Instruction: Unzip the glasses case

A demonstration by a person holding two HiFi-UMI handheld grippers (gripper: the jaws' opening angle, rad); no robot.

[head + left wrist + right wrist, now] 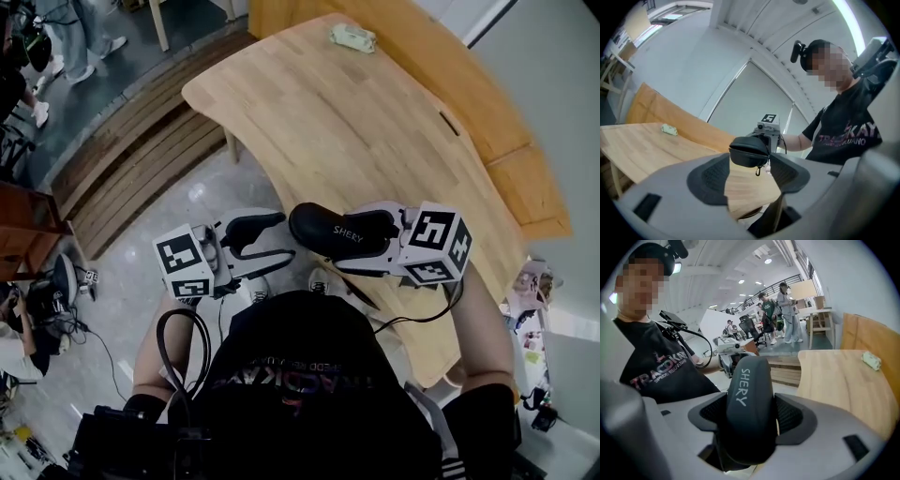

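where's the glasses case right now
In the head view the glasses case sits low centre, clamped in the right gripper's jaws by the wooden table's near edge, with the open left gripper just to its left.

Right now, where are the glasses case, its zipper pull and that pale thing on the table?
glasses case (749,399), right gripper view, on its lettered top.
zipper pull (758,169), left gripper view, on the dangling tab.
pale object (352,37), head view, on its middle.
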